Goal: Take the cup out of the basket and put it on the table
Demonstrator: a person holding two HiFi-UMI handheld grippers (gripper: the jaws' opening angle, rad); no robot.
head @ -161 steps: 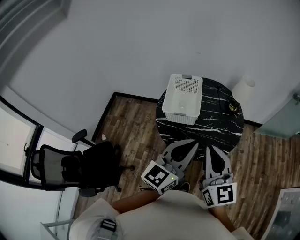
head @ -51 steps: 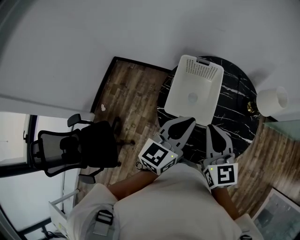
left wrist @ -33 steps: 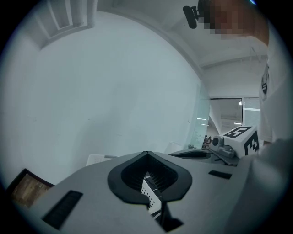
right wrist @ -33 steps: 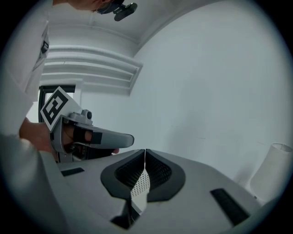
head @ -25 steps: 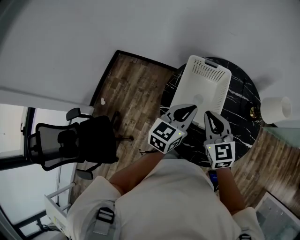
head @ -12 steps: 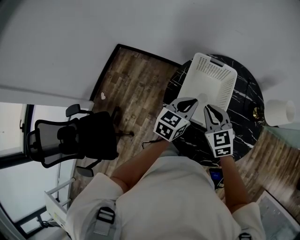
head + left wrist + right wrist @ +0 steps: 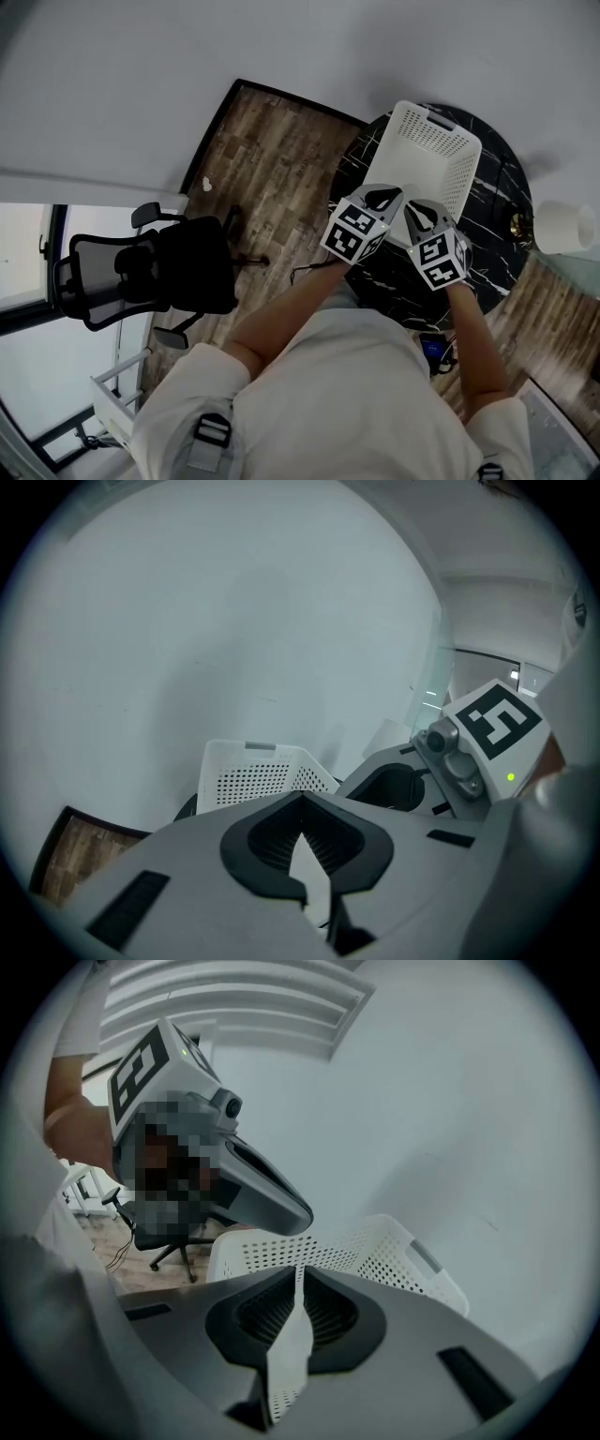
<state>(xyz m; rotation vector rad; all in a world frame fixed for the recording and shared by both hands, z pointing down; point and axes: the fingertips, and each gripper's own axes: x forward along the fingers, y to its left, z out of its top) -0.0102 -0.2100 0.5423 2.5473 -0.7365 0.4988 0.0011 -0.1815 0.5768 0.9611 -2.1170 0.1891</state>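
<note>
A white perforated basket (image 7: 442,148) stands on a round black marble table (image 7: 502,202). No cup shows in any view; the grippers cover the near part of the basket's inside. My left gripper (image 7: 382,191) and right gripper (image 7: 416,204) hover side by side over the basket's near rim, both shut and holding nothing. In the left gripper view the basket (image 7: 246,772) lies just beyond the shut left gripper (image 7: 301,799), with the right gripper (image 7: 405,782) beside it. In the right gripper view the basket (image 7: 380,1246) sits past the shut right gripper (image 7: 300,1269).
A black office chair (image 7: 155,281) stands on the wooden floor to the left. A white cylindrical shade (image 7: 561,227) and a small brass object (image 7: 513,223) are at the table's right edge. A pale wall rises behind the table.
Both grippers have moved forward from the table's near edge to over the basket's near rim, and the view has closed in on the table. Their jaws stay shut.
</note>
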